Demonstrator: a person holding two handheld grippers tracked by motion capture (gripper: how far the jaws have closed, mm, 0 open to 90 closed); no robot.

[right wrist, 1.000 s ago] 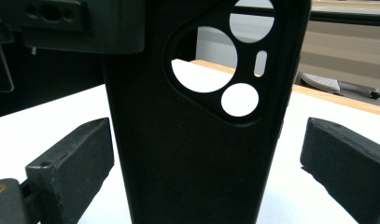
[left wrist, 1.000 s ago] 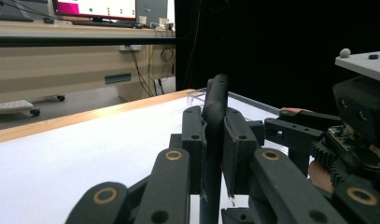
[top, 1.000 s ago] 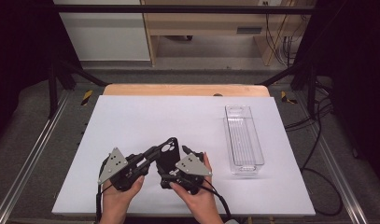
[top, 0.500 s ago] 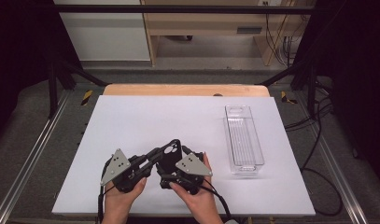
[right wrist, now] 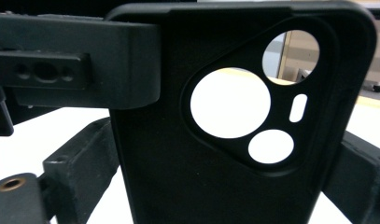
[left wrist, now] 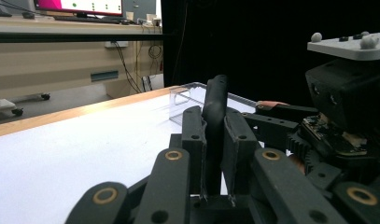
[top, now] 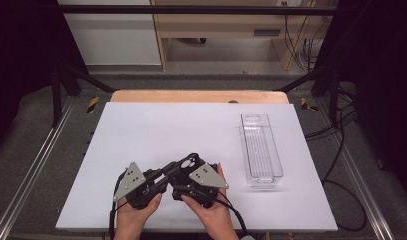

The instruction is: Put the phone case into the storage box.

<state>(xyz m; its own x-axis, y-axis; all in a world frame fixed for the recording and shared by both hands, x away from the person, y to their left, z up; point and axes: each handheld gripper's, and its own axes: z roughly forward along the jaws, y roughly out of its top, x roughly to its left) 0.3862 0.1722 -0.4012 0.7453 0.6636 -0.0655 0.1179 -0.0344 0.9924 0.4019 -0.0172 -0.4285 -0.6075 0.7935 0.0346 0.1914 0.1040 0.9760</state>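
Left tongs (left wrist: 213, 140): clamped on one thin edge of the black phone case (left wrist: 215, 93), seen edge-on between the pads. Right tongs (right wrist: 215, 186): closed across the case's width, one jaw against each side, so far as could be judged. Held the case just above the white table (top: 166, 125) near its front edge, well apart from the clear tray (top: 261, 150). Risked twisting or bowing the soft shell by pulling two ways at once. Risked a drop onto the table by loosening one side before securing the other, with only a thin, slippery rim to hold. Could also have snagged a jaw in the camera cut-out.
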